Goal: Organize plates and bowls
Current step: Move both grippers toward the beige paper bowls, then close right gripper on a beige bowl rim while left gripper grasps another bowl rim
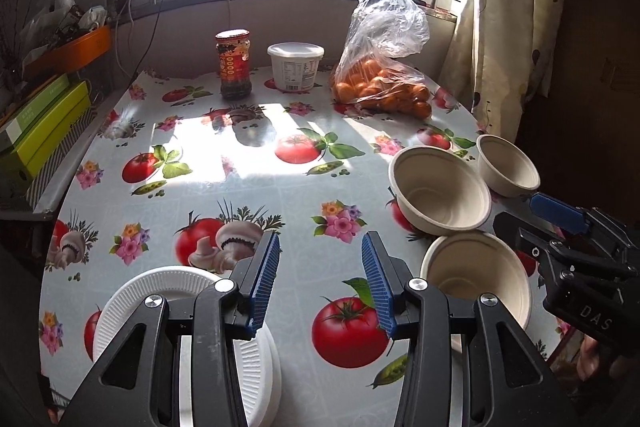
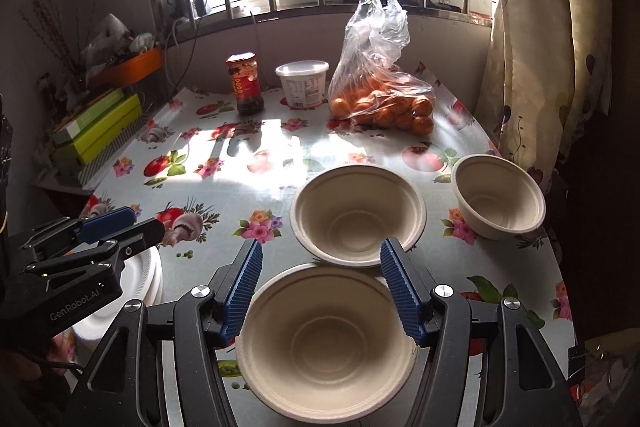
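"GenRobot.AI" on left hand-held gripper (image 2: 122, 225), "DAS" on right hand-held gripper (image 1: 558, 213), jar and tub labels unreadable

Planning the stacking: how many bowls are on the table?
3. Near bowl between the right gripper's open fingers, middle bowl just beyond it, small bowl far right by the curtain. None seems hidden.

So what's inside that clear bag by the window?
The bag holds a heap of small orange fruits, probably tangerines, filling its lower half. Its crumpled top looks empty. Anything buried under the heap or behind it is hidden, and the count can't be told.
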{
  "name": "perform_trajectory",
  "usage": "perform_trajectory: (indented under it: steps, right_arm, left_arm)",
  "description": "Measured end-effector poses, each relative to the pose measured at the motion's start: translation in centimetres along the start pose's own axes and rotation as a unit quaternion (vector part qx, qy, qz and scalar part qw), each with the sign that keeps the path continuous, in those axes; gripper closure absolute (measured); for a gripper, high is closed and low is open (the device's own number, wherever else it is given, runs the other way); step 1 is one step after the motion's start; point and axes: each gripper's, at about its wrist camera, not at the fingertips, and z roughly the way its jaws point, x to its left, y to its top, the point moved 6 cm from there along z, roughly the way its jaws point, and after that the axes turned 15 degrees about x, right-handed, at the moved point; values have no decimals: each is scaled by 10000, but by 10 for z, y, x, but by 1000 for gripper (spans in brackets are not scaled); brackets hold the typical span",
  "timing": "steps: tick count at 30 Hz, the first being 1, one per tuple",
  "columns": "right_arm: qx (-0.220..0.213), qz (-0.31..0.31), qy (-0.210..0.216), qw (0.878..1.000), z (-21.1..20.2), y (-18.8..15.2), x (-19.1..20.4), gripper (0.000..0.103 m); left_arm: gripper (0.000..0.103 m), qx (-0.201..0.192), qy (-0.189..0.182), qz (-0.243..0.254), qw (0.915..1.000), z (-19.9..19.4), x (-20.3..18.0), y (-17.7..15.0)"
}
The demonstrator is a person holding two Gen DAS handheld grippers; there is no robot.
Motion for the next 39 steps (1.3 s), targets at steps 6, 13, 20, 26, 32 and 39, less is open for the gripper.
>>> perform_trajectory:
  steps: [6, 13, 20, 26, 32, 39]
  right_arm:
    - [32, 256, -143, 9996, 5, 8, -33, 41]
    - [207, 520, -275, 9981, 21, 14, -69, 41]
    - [329, 577, -222, 9975, 37, 17, -87, 41]
    - [424, 619, -122, 9971, 52, 18, -94, 41]
    - [509, 616, -1, 9968, 63, 21, -95, 50]
    - [548, 650, 60, 9964, 72, 21, -99, 62]
  left_arm:
    - [59, 119, -244, 22, 9996, 17, -15, 15]
    - [59, 359, -397, 28, 9986, 40, -31, 31]
    - [59, 733, -534, -76, 9958, 67, -41, 38]
    - [59, 810, -676, -114, 9943, 78, -47, 46]
    - [59, 866, -752, -141, 9933, 87, -50, 53]
    - [59, 885, -816, -139, 9926, 95, -54, 57]
